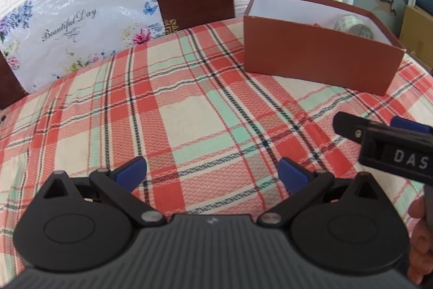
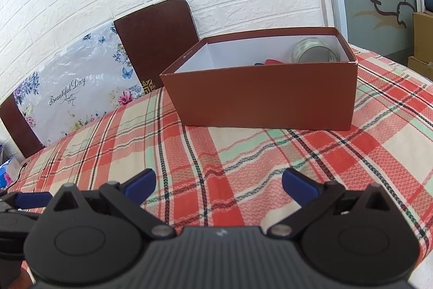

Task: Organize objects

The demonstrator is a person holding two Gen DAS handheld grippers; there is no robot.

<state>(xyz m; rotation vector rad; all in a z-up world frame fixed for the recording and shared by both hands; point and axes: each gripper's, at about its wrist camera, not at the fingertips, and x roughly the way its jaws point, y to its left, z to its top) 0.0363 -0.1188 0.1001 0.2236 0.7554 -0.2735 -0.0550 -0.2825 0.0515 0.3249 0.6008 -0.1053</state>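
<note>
Both our left gripper (image 1: 212, 171) and right gripper (image 2: 218, 183) hang wide and empty over the tablecloth (image 1: 189, 113). The box (image 2: 259, 97), ahead and right, holds a tape roll (image 2: 315, 51); nothing loose shows nearby, so we should scan first.

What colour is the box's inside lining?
White inside the reddish-brown box; clearest in the right wrist view.

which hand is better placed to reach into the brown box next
Right, probably. The right tongs are open and point at the brown box holding the tape roll. For the left tongs, also open, it sits off to the right.
</note>
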